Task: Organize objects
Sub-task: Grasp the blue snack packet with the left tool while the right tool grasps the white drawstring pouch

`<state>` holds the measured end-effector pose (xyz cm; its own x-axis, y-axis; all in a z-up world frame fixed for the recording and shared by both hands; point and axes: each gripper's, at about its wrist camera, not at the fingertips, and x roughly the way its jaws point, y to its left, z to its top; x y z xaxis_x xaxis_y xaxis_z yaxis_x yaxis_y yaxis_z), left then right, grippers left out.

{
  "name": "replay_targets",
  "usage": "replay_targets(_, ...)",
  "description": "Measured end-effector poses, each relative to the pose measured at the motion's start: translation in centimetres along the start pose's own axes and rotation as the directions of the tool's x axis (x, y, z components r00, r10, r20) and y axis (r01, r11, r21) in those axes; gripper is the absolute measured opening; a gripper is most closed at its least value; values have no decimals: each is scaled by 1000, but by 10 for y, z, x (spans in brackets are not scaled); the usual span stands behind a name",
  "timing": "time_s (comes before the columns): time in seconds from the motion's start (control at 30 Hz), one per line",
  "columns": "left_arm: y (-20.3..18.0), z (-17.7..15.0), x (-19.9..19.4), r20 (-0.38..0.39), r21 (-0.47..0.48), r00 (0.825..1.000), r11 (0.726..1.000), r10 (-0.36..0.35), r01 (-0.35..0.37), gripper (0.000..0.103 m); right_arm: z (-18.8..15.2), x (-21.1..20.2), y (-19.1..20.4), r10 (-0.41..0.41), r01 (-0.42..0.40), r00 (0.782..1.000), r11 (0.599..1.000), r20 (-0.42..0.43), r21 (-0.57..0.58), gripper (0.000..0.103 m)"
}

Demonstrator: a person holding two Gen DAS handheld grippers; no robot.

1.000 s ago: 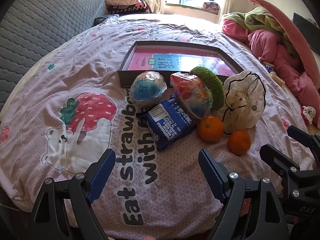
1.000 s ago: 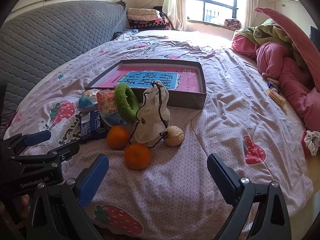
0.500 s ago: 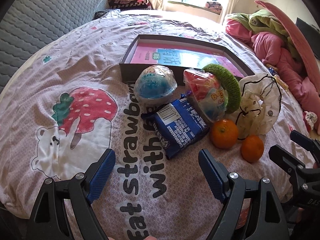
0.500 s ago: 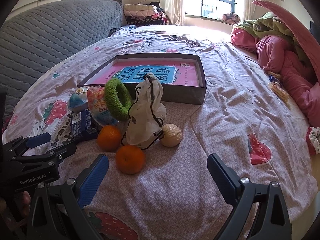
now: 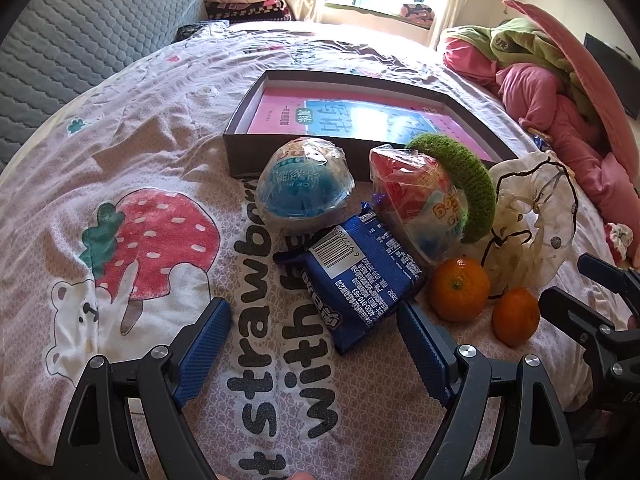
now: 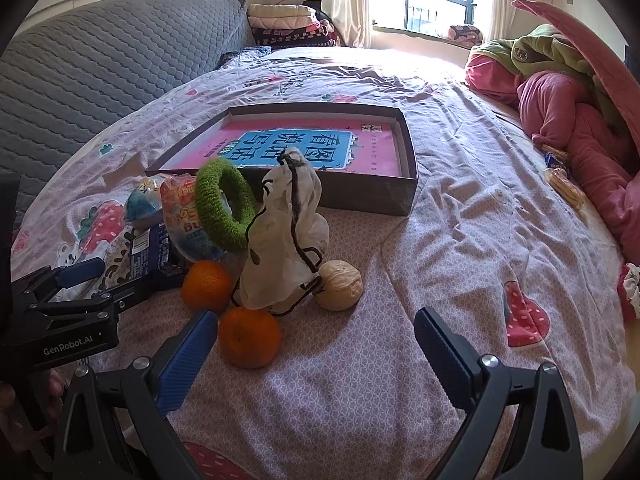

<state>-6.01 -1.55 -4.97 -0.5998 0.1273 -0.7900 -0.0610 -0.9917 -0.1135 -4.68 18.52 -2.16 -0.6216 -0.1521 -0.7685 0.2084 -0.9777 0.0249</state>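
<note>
Lilac cotton, printed with strawberries and a bear, is covering the wide bed (image 6: 460,240) where a jumble of small items is waiting. A shallow dark box (image 6: 372,196) is lying open near the bed's middle, a pink and blue book (image 6: 320,148) lying flat inside it. Just in front of the box, the items are crowding together: a white drawstring pouch (image 6: 280,256) is standing upright, a green knitted ring (image 6: 222,208) is leaning against a red-and-blue wrapped ball (image 5: 424,208), and a blue wrapped ball (image 5: 304,184) is sitting beside a blue snack packet (image 5: 356,276). Two oranges, one nearer the packet (image 5: 460,289) and one closer to the camera (image 6: 249,337), are resting by the pouch, with a walnut (image 6: 339,285) touching its other side. The left gripper (image 5: 314,346) is hovering with fingers spread wide, the packet's corner lying between its tips. The right gripper (image 6: 316,346) is likewise gaping and empty, one blue pad (image 6: 188,354) just beside the nearer orange.
</note>
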Motion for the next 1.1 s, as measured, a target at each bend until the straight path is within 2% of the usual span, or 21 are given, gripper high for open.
replay_targets(0.4,0,12,19,-10,-4,998,998,-68,68,86,21,12,-3,-5,5,1000,1000,5,19,98)
replay_targets(0.7,-1,21,29,-6,-7,995,995,-102,102,86,29,17,-3,-9,9,1000,1000,3,7,87)
replay_targets(0.77,0,21,29,-6,-17,993,993,-118,118,85,32,19,-2,-8,8,1000,1000,-5,-1,77)
replay_targets(0.83,1,20,27,-4,-31,991,990,-137,137,79,34,21,0,-9,9,1000,1000,-11,-13,69)
replay_targets(0.9,1,20,26,-9,-33,989,989,-146,146,77,35,22,2,-9,9,1000,1000,-10,-26,64)
replay_targets(1.07,2,19,24,-11,-36,988,987,-155,154,68,37,28,4,26,-26,1000,999,-18,-26,29)
replay_targets(1.1,2,19,23,-12,-33,988,988,-151,150,67,37,28,4,32,-32,999,999,-16,-28,26)
